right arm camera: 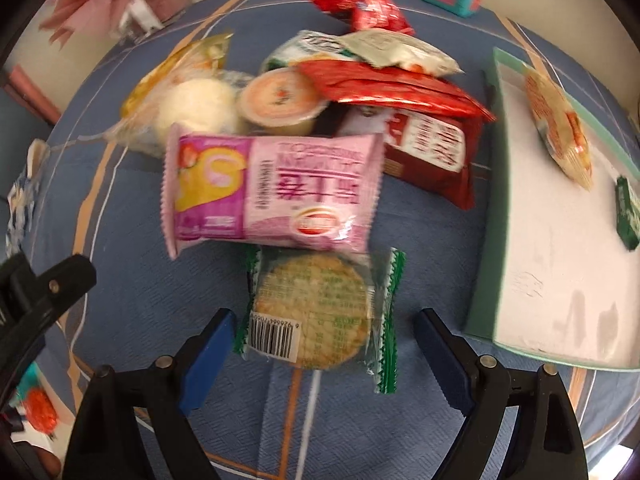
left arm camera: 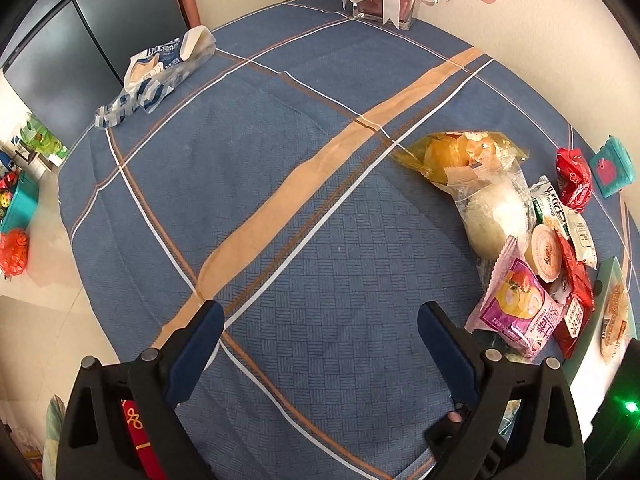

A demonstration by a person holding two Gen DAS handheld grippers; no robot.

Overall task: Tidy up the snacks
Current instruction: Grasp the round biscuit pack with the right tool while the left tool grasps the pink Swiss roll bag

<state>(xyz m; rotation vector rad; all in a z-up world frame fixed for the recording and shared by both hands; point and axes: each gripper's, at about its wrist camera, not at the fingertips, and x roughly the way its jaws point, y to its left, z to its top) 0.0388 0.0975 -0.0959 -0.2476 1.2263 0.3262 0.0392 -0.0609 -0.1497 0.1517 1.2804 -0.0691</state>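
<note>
Where tablecloth (left arm camera: pixel 280 208) ends | pale tiled floor (left arm camera: pixel 44 320) | cream wall (left arm camera: pixel 520 32)

The blue checked cloth-covered counter (left arm camera: pixel 304 240) is viewed steeply from above by both wrist cameras. The pink crimped snack packet (left arm camera: pixel 516 308) (right arm camera: pixel 272 192), seen at the right edge in the left view, is seen closer in the right view.

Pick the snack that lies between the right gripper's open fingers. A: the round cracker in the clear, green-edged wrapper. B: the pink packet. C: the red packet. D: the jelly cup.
A: in the right wrist view the round cracker lies on the cloth between the spread fingers of the right gripper, with the pink packet beyond it.
</note>
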